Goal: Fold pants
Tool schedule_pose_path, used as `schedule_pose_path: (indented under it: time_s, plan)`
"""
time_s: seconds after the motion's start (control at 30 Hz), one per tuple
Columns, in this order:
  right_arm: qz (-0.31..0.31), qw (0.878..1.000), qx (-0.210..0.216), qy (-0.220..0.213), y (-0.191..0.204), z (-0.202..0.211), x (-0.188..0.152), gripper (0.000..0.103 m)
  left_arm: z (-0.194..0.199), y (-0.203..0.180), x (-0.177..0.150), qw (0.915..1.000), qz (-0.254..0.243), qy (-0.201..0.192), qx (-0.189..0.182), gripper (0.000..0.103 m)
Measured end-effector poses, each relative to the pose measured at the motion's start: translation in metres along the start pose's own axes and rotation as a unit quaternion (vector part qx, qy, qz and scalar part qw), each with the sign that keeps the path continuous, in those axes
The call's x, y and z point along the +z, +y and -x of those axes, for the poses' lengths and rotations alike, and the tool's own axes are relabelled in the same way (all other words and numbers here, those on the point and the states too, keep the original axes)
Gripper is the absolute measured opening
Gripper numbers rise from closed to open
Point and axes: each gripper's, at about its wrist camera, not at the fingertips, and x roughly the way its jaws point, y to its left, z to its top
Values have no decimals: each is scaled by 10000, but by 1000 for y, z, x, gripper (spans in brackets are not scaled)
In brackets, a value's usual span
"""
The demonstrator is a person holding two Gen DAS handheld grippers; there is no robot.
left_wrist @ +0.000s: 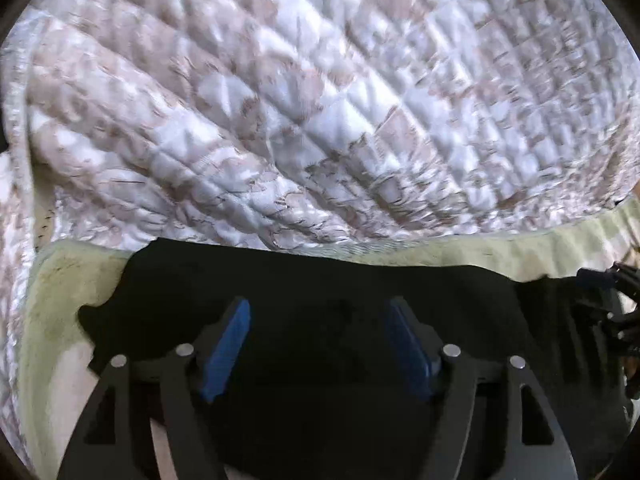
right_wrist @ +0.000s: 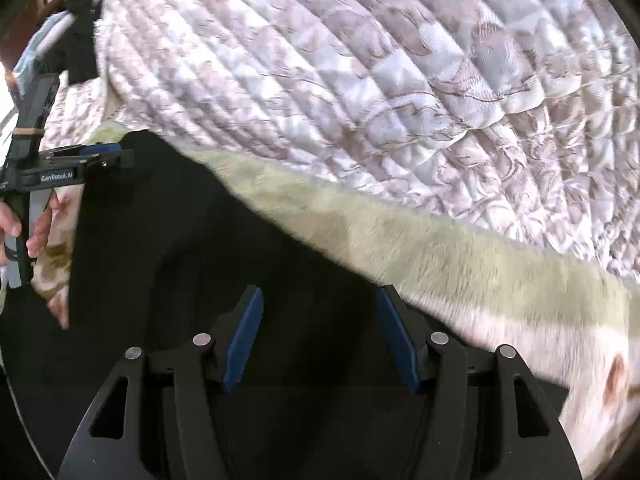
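While both grippers hang over it, the black pants lie spread on a pale green fleece blanket, near a quilted bedspread. The left gripper and right gripper have their blue fingers released, parted and gripping nothing.

The pants are matt black cloth with almost no visible texture. They lie on a fuzzy, pale green blanket with a short nap. The quilt behind is stitched cloth with a slight satin sheen. The left gripper and right gripper look like matt black plastic, with ribbed blue pads and shiny metal pins.
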Motion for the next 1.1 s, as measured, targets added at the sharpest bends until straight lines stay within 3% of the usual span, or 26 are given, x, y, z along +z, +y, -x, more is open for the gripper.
schedule_pose_path:
  time_s: [0.13, 0.2, 0.23, 0.27, 0.3, 0.33, 0.37, 0.43, 0.5, 0.7, 0.8, 0.97, 1.1]
  plan:
    - [-119, 9993, 67, 345, -14, -24, 1, 60, -29, -5, -4, 9993, -145, 315, 173, 74]
    - [41, 9996, 44, 287, -11, -25, -1, 59, -31, -12, -9, 9986, -378, 176, 316, 72]
    - [90, 9996, 17, 281, -8, -24, -1, 56, -31, -15, -10, 9985, -436, 159, 300, 61]
    - [124, 9996, 8, 258, -6, -23, -2, 34, -30, -18, -11, 9986, -475, 172, 176, 45]
    - [172, 9996, -93, 219, -4, -21, -2, 16, -29, -22, -12, 9985, -498, 168, 137, 38]
    - [209, 9995, -126, 189, -2, -20, -3, 14, -27, -27, -12, 9981, -580, 160, 147, 12]
    - [205, 9996, -101, 145, 0, -17, -4, 10, -25, -34, -13, 9974, -689, 154, 165, 5]
    - [300, 9994, -196, 39, 6, -9, -6, 10, -19, -44, -15, 9953, -893, 78, 378, 4]
    - [250, 9994, -195, -144, 9, 7, -7, 9, -3, -42, -16, 9962, -783, -85, 359, 4]
    - [182, 9970, -113, -740, 26, 80, -21, 9, 92, -18, -35, 9966, -163, -803, -12, 4]
    - [187, 9948, -64, -996, 46, 124, -48, 9, 141, -14, -57, 9938, -18, -1090, -207, 4]
    - [80, 9928, 202, -1177, 93, 187, -116, 9, 209, -6, -121, 9897, 314, -1297, -520, 4]
    - [-420, 9938, 406, -943, 114, 198, -178, 9, 231, -2, -189, 9908, 570, -1067, -604, 4]
